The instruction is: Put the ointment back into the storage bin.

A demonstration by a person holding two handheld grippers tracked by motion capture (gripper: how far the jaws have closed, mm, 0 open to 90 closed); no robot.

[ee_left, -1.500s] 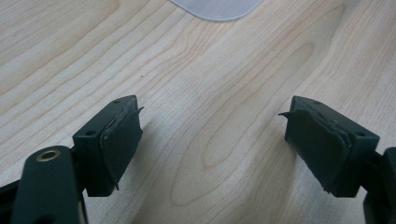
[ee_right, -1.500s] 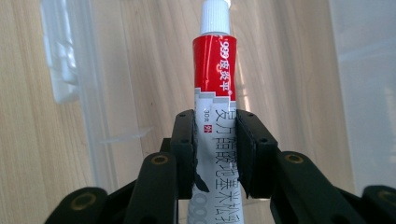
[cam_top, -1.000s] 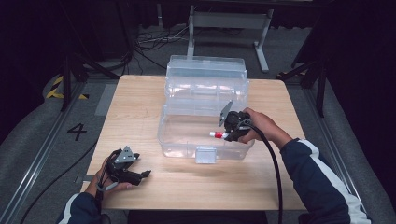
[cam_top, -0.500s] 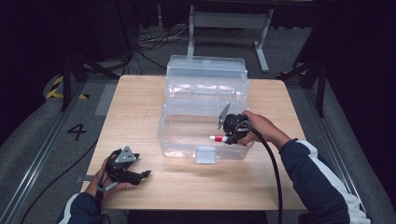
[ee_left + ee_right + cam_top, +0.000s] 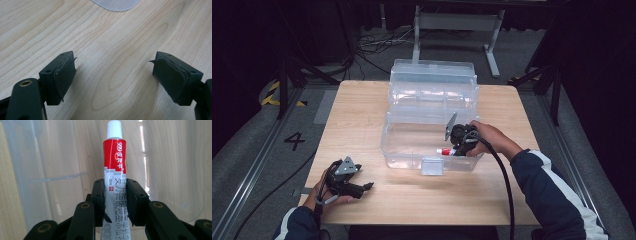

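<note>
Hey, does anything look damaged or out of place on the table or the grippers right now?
Yes: the pads on the left gripper fingers look worn, with ragged, peeling edges and small torn flaps at the tips. Otherwise nothing stands out: the right gripper holds the red and white tube squarely inside the clear plastic box, and nothing is spilled.

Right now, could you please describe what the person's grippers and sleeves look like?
Both grippers are black with two blocky jaws; the left gripper and the right gripper each carry a grey three-cornered plate. A thick black cable trails from the right one. The sleeves are dark navy with white stripes.
</note>
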